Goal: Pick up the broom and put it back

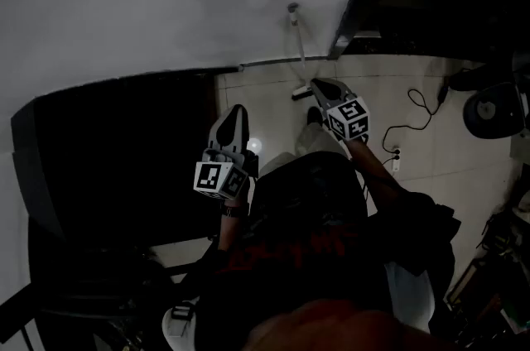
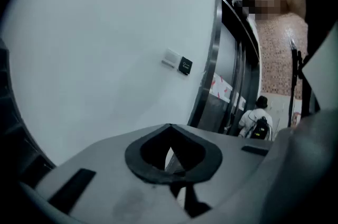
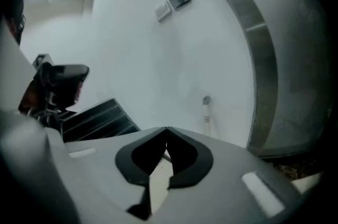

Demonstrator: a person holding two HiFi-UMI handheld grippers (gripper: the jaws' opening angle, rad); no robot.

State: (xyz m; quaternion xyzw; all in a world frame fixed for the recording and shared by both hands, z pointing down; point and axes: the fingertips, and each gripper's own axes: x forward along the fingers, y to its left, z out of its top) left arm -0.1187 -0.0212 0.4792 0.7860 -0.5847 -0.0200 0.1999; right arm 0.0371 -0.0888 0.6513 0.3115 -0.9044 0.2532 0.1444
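Observation:
The broom (image 1: 297, 51) leans upright against the white wall, its pale handle rising from a dark head on the tiled floor. In the right gripper view its handle (image 3: 207, 118) shows just past the jaws, to the right of them. My right gripper (image 1: 316, 84) is shut and empty, its tip close beside the broom's head without holding it. My left gripper (image 1: 237, 111) hangs lower left, apart from the broom, also shut with nothing in it. Both grippers' jaws meet at the tips in the right gripper view (image 3: 167, 129) and the left gripper view (image 2: 169, 126).
A large black cabinet (image 1: 116, 151) stands at the left against the wall. A metal door frame (image 1: 345, 26) rises right of the broom. A cable with a power strip (image 1: 396, 157) lies on the floor, a round dark device (image 1: 494, 111) beyond it. A person with a backpack (image 2: 258, 123) stands far off.

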